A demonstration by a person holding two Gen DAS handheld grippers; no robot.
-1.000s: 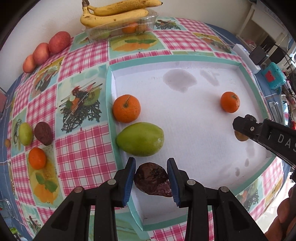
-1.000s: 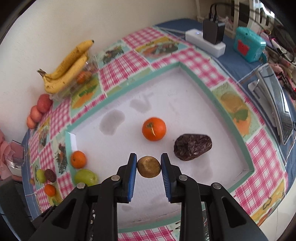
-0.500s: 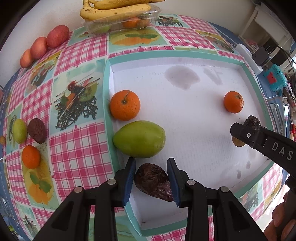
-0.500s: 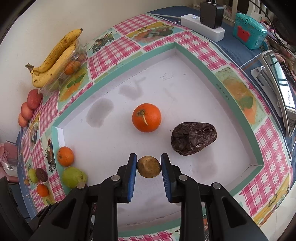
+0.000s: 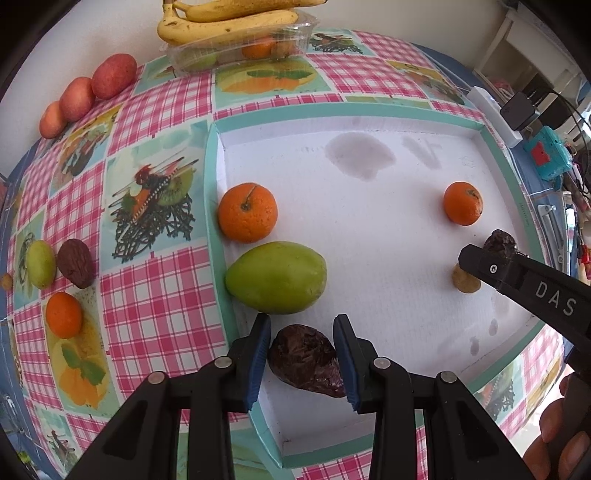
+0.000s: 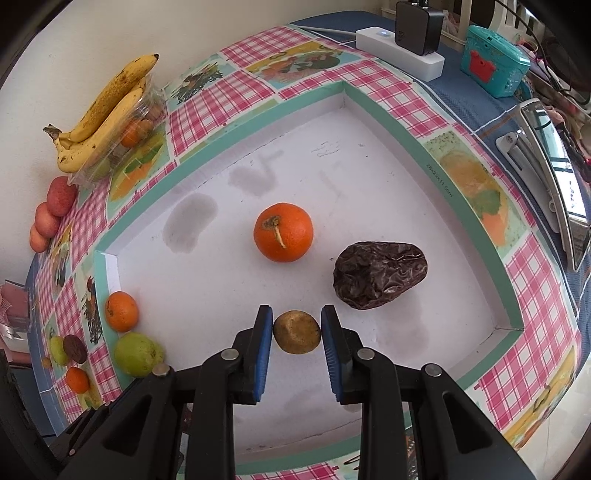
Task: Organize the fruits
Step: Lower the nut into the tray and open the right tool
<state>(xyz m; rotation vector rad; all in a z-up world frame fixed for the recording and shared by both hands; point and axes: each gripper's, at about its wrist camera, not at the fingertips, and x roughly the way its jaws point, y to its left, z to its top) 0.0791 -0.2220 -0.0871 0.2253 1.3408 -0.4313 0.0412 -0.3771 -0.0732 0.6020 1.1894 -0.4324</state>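
My left gripper point(image 5: 301, 354) is shut on a dark wrinkled fruit point(image 5: 303, 360) low over the near left corner of the white tray point(image 5: 213, 177). Just beyond it in the tray lie a green mango point(image 5: 277, 277) and an orange point(image 5: 247, 212). My right gripper point(image 6: 297, 332) is shut on a small brown round fruit point(image 6: 297, 332) above the tray floor. Ahead of it sit another orange point(image 6: 283, 232) and a second dark wrinkled fruit point(image 6: 380, 275). In the left wrist view one finger point(image 5: 517, 280) of the right gripper shows at the tray's right side.
On the chequered cloth left of the tray lie a small green fruit point(image 5: 40, 264), a dark fruit point(image 5: 75, 263) and a small orange point(image 5: 62, 314). Bananas point(image 5: 229, 22) top a clear box by the wall, beside red fruits point(image 5: 85, 96). A power strip point(image 6: 399, 59) and a teal toy point(image 6: 495, 62) sit beyond.
The right gripper has come a little closer to the tray floor with the brown fruit still in it. The left gripper has barely shifted and keeps its dark fruit.
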